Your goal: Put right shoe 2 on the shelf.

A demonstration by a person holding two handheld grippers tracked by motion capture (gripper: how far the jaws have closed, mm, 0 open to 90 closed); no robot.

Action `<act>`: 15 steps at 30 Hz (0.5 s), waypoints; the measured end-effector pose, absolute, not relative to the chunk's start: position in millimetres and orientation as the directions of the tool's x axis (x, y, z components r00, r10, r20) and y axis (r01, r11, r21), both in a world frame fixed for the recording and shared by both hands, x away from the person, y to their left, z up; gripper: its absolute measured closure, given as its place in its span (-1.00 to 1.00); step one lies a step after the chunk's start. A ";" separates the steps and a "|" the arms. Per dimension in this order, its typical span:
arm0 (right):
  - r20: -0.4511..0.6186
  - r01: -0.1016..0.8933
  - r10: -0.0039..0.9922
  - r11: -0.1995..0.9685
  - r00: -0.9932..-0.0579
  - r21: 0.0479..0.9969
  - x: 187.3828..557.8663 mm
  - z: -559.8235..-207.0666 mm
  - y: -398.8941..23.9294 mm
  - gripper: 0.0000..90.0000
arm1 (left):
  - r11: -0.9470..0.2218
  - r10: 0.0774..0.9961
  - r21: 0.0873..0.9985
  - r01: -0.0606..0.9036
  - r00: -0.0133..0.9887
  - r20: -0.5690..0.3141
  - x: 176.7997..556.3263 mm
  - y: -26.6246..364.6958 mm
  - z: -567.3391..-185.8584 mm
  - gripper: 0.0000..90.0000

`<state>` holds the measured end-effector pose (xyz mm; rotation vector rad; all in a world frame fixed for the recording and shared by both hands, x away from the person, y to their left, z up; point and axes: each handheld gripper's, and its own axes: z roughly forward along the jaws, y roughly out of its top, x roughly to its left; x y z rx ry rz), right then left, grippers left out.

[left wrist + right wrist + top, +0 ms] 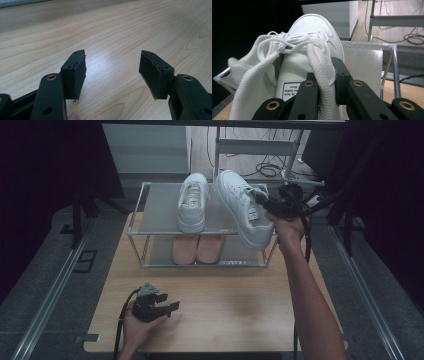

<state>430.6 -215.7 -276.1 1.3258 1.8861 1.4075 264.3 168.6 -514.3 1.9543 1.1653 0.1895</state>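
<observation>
The pink shoes on the rack's lower shelf show their heels alone; the upper shelf hides the rest. In the right gripper view, the held sneaker has a tongue label too small to read, cut off by the right tool.

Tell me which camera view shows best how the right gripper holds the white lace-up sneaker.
The right gripper view: its jaws pinch the white sneaker by the collar. The high view shows the right gripper carrying it tilted over the metal rack; the left gripper view shows wooden table.
</observation>
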 end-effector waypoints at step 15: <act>0.181 0.496 0.919 0.017 -0.349 0.868 475.9 -278.1 -188.6 0.85 | -0.223 0.782 0.716 0.662 0.559 -0.274 264.9 170.1 -515.3 -0.13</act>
